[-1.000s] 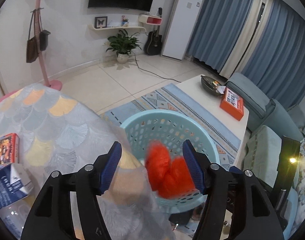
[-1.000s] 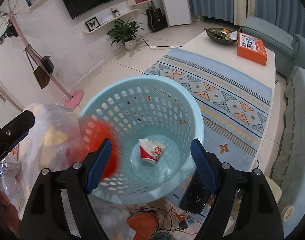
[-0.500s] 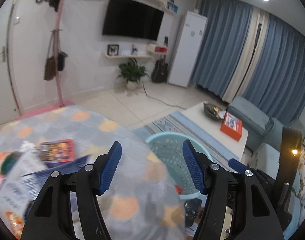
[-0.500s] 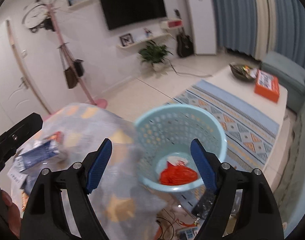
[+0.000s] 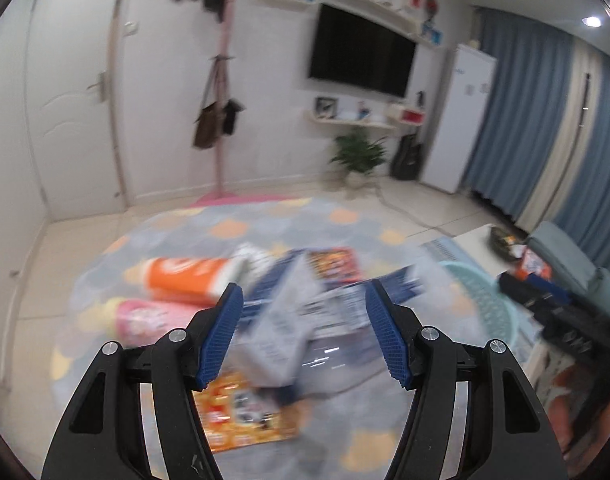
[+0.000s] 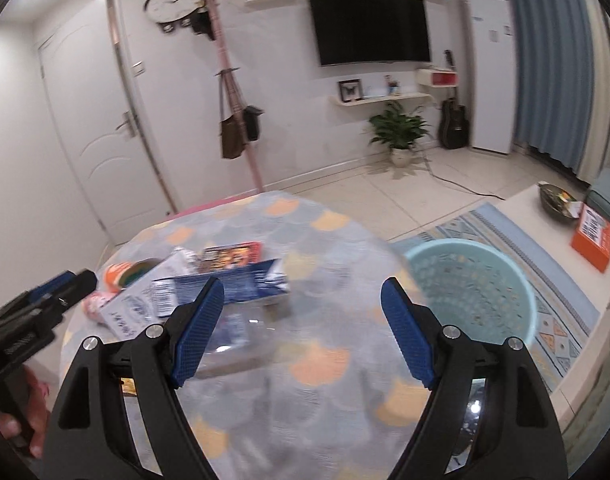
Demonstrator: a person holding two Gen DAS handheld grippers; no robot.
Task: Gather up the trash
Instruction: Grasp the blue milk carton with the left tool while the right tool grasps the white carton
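Observation:
Trash lies on a round table (image 5: 345, 216) with a scale-patterned cloth: an orange cup (image 5: 185, 276), a pink cup (image 5: 141, 320), a blue-and-white carton (image 5: 289, 312), a red packet (image 5: 333, 264) and an orange wrapper (image 5: 245, 412). My left gripper (image 5: 303, 336) is open and empty, above the carton. My right gripper (image 6: 303, 332) is open and empty over the table (image 6: 325, 360); the carton (image 6: 225, 284) and a clear plastic piece (image 6: 233, 336) lie ahead. The light blue basket (image 6: 477, 292) stands right of the table.
A low white table (image 6: 553, 216) with an orange box (image 6: 593, 236) and a dark bowl (image 6: 557, 196) stands at right, on a patterned rug (image 6: 561, 316). A pink coat stand (image 6: 241, 120), a door (image 6: 105, 152) and a plant (image 6: 401, 132) are behind. The left gripper's body (image 6: 29, 320) shows at left.
A red crumpled piece dropped from my left gripper into the basket. Both grippers then swung left and back from the basket to over the table.

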